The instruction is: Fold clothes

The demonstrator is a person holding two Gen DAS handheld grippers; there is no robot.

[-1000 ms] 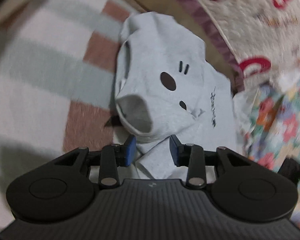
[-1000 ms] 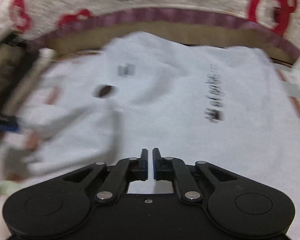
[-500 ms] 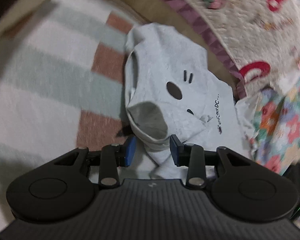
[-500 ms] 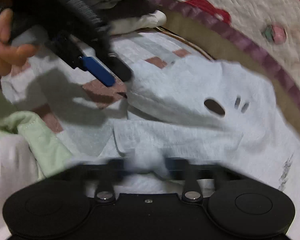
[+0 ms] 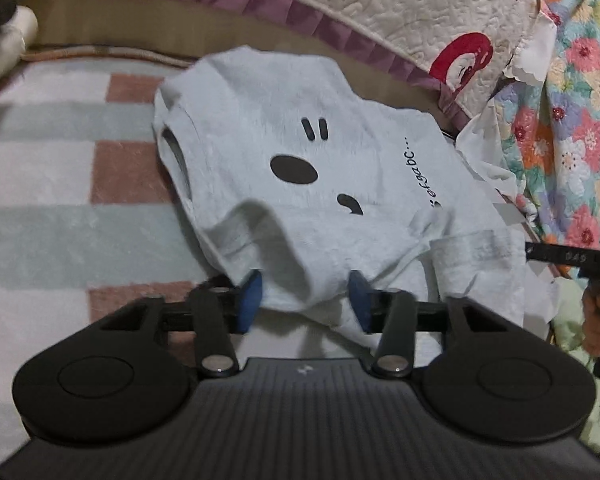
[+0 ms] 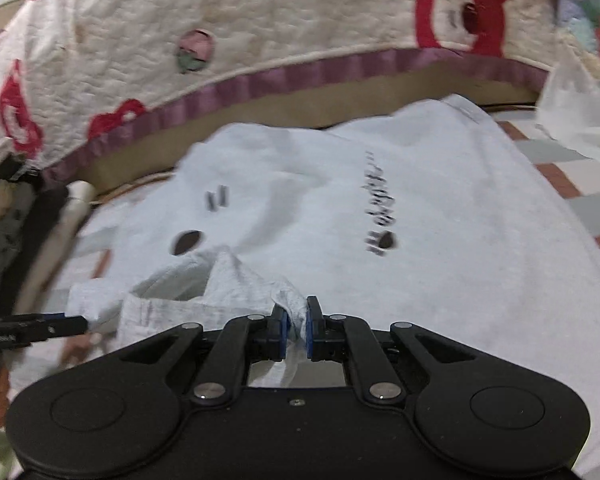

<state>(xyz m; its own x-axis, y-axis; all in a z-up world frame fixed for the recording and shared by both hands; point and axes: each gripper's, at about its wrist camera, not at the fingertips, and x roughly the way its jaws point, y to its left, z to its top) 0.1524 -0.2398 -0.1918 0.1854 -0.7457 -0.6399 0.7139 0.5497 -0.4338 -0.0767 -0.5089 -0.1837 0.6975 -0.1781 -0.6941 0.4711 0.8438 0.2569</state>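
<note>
A light grey T-shirt point(image 5: 300, 152) with a dog-face print and script lettering lies flat on the checked blanket point(image 5: 60, 184). The T-shirt point(image 6: 440, 220) fills the middle of the right wrist view. My left gripper point(image 5: 304, 292) is at its near sleeve. The jaws are closing, a rumpled fold of sleeve fills the gap between the blue pads point(image 5: 250, 300), and no squeeze shows. My right gripper point(image 6: 296, 320) is shut on a raised pinch of the shirt's fabric. Each gripper shows in the other's view: the left gripper point(image 6: 40, 328) at far left, the right gripper point(image 5: 564, 258) at far right with a hand point(image 5: 596, 320).
A cream quilt point(image 6: 260, 32) with red bears and a purple border rises behind the shirt. A floral quilt point(image 5: 572, 120) and white crinkled sheet point(image 5: 488, 160) lie to the right. A pale green garment point(image 5: 572, 320) sits lower right. Folded dark and cream clothes point(image 6: 28, 220) stack at left.
The left view has rolled, so the shirt now lies level, and the sleeve fills the left jaws. The right gripper, earlier shut on nothing over the shirt, now pinches a fold of it.
</note>
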